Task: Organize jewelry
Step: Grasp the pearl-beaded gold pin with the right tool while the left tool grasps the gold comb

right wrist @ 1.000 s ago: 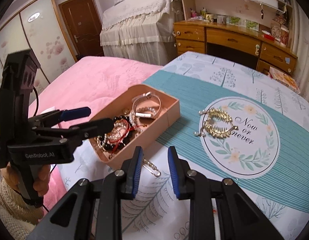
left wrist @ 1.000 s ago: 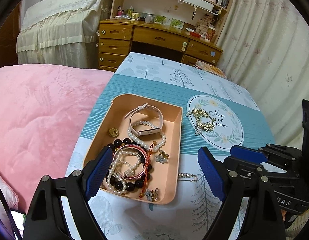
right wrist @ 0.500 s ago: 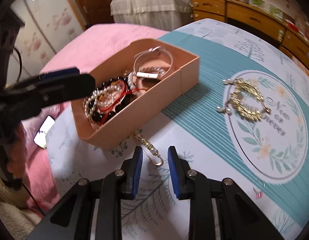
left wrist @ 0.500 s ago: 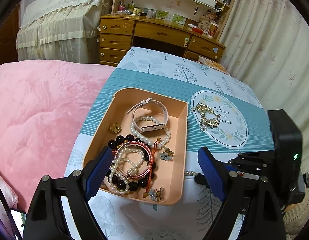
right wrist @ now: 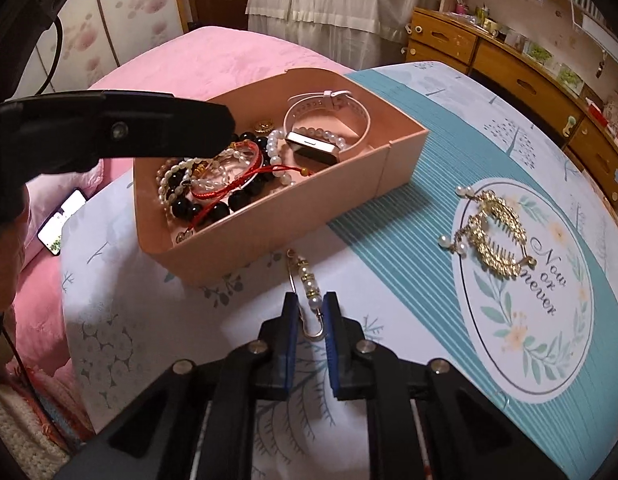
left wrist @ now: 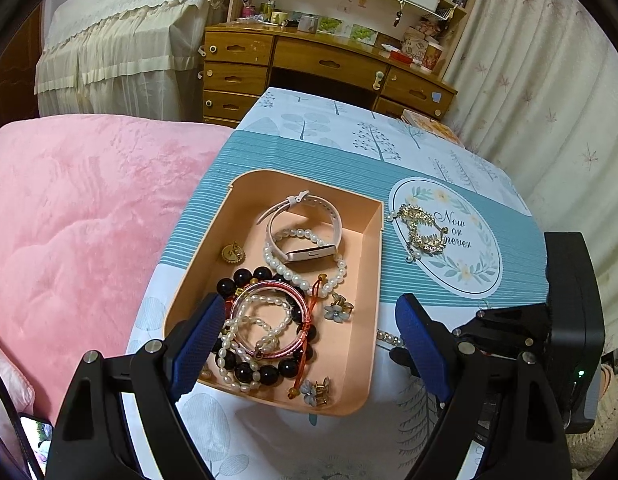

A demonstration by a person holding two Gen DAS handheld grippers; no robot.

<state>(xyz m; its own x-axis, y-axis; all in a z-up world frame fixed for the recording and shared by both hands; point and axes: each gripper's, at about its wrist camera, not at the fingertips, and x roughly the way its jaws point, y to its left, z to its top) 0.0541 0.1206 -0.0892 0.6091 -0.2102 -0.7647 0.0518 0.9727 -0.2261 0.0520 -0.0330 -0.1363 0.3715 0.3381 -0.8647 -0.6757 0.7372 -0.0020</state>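
My right tongs [right wrist: 310,312] pointed steeply down at the tablecloth [right wrist: 389,240], just in front of the near long wall of the pink tray [right wrist: 277,220]. Their jaws had just been closing, and the pearl pin [right wrist: 307,280] lay between them, its hook end toward me. The blue pads [right wrist: 291,320] sat close on either side of the pin; I could not tell whether they pressed on it. The pin's far end lay just short of the tray wall, with a thin strip of cloth between.

My left tongs [left wrist: 309,344] hung wide apart over the tray's near end, nothing gripped. One pad showed over the pile of bracelets [left wrist: 265,328]; the other stood outside the tray's right wall [left wrist: 373,280], over the cloth.

Inside the tray: black and pearl bracelets heaped at the near end, a pale watch [left wrist: 305,236] looped further back, a gold charm [left wrist: 233,252] by the left wall, and two small flower clips [left wrist: 337,308] near the right wall. Bare floor showed at the far corners of the tray.

To the right of the tray the cloth lay open as far as the gold hair comb [right wrist: 493,232], which rested on the printed round emblem [right wrist: 529,320], well apart from the pin. The table's left edge ran beside a pink blanket [left wrist: 69,220], where a lit phone [right wrist: 63,216] lay. A wooden desk [left wrist: 309,64] stood beyond the table's far edge.
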